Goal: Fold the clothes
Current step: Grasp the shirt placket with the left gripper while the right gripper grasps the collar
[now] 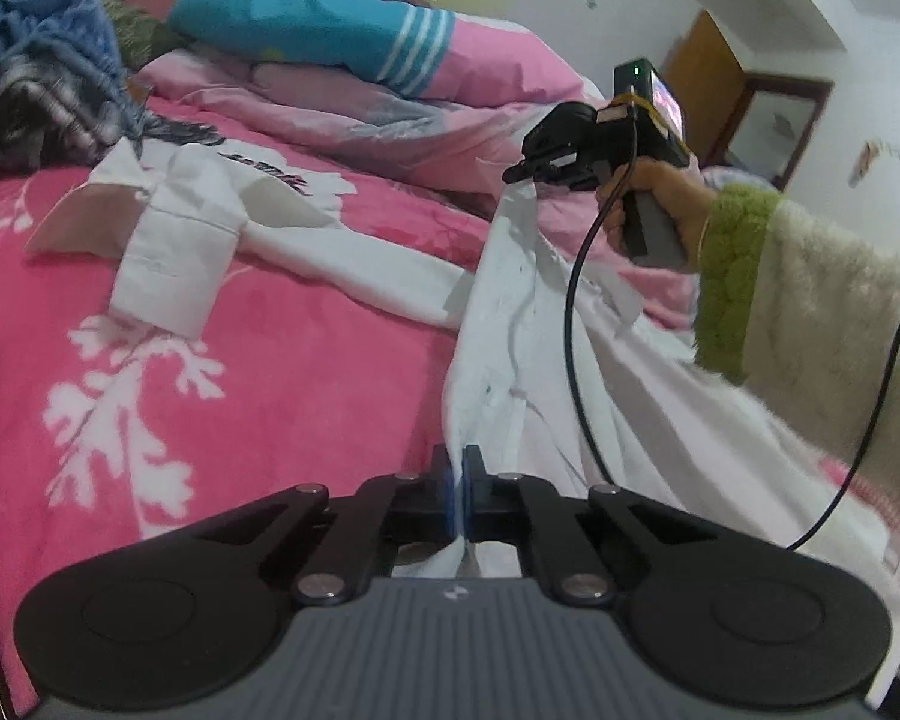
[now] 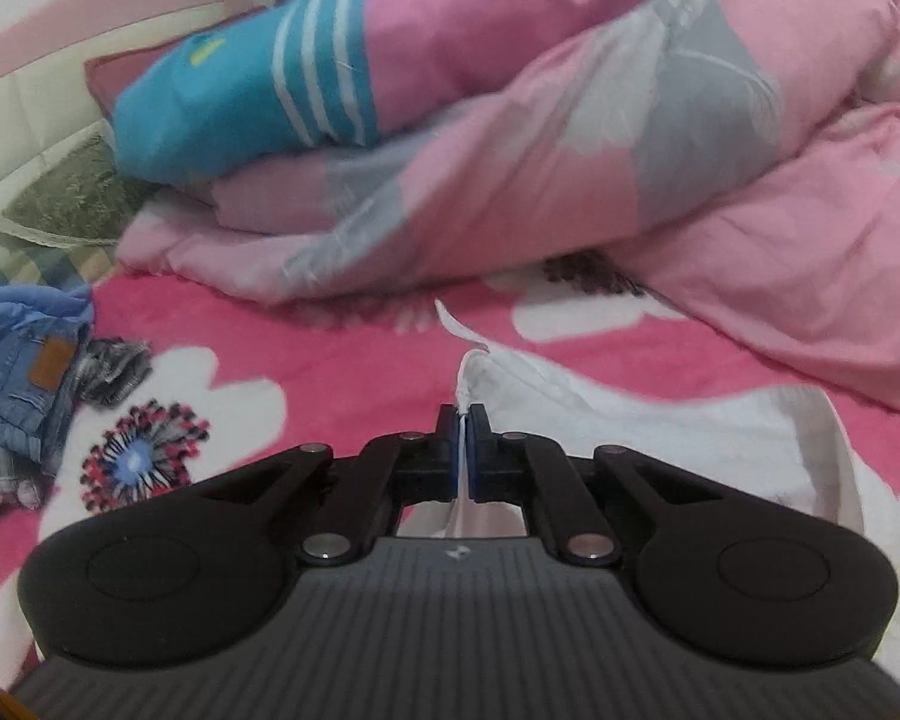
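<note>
At about nine to ten o'clock in the left wrist view a heap of blue denim and striped clothes (image 1: 36,78) lies on the pink floral blanket (image 1: 282,372). Just right of it, a cuffed sleeve (image 1: 168,264) of the white shirt (image 1: 510,330) rests flat on the blanket, with the collar end spread beside it toward eleven o'clock. Behind, at twelve o'clock, a blue and pink striped pillow (image 1: 330,30) sits on a rumpled pink quilt (image 1: 390,120).

At six o'clock the left gripper (image 1: 461,495) has its jaws pinched narrow on an edge of the white shirt, the cloth running up between the blue pads (image 1: 448,498) and stretching away toward two o'clock. There the right gripper (image 1: 519,173) is gripped by a hand (image 1: 648,204) in a fleece sleeve with a green cuff (image 1: 732,276); it clamps the far end of the same shirt edge, so the cloth hangs raised between the two tools, and a black cable (image 1: 576,324) droops from it.

In the right wrist view the right gripper (image 2: 463,456) shows its jaws closed tight on a thin white fold of the shirt (image 2: 630,420), which trails off to four o'clock over the blanket (image 2: 342,354); the denim pile (image 2: 24,354) lies at nine o'clock, the pillow (image 2: 240,96) at eleven and the quilt (image 2: 660,150) at one
</note>
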### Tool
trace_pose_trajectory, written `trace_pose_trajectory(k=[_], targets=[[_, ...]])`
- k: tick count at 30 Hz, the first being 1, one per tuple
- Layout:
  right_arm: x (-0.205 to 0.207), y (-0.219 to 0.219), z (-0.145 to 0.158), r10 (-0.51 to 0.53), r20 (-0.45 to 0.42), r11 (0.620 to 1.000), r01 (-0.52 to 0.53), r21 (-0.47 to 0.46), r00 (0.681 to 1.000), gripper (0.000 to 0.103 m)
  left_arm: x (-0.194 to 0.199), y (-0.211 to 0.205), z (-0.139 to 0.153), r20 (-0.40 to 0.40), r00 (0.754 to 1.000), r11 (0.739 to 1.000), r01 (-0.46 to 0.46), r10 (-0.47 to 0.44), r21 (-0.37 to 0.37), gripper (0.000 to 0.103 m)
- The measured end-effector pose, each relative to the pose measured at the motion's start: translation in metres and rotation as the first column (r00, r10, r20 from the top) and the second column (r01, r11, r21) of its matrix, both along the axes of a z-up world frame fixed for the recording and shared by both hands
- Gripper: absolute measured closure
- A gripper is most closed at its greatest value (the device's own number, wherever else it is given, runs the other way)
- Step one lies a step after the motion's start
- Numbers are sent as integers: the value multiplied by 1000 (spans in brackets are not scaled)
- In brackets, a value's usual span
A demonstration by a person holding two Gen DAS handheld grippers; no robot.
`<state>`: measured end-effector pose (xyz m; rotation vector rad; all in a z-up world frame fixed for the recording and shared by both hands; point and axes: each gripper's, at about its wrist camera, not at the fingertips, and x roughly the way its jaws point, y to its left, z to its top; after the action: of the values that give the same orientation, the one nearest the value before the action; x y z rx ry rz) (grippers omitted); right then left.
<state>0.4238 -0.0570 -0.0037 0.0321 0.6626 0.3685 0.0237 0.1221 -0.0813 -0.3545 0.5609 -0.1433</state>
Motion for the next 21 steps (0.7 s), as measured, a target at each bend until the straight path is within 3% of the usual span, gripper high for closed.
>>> trace_pose_trajectory(k=[4, 8, 11, 12, 13, 14, 16, 18, 21], targets=[[14, 19, -12, 7, -18, 999, -6, 42, 1000, 102, -2, 4, 1, -3, 1000, 999, -30, 30, -27, 100], [28, 42, -40, 19, -58, 998, -16, 57, 998, 102, 2, 2, 0, -40, 998, 999, -51, 51, 7, 99], [49, 48, -70, 42, -219, 991, -14, 130, 975, 94, 3, -2, 1, -64, 996, 997, -65, 67, 41, 94], [53, 42, -76, 38, -270, 983, 13, 182, 962, 86, 2, -5, 3, -62, 995, 996, -70, 73, 57, 93], [56, 35, -81, 34, -315, 971, 44, 235, 948, 82, 1, -8, 4, -61, 995, 995, -74, 79, 72, 88], [54, 27, -81, 34, -326, 954, 66, 292, 945, 77, 0, -10, 6, -59, 995, 993, -79, 85, 88, 77], [42, -1, -70, 31, -301, 907, 99, 409, 953, 54, -2, -15, 9, -56, 994, 989, -89, 96, 119, 60], [20, -35, -52, 30, -247, 868, 97, 487, 969, 48, -4, -20, 14, -46, 994, 987, -97, 104, 131, 48], [-23, -100, -25, 34, -196, 819, 85, 567, 980, 46, -7, -26, 21, -29, 993, 983, -110, 115, 145, 41]])
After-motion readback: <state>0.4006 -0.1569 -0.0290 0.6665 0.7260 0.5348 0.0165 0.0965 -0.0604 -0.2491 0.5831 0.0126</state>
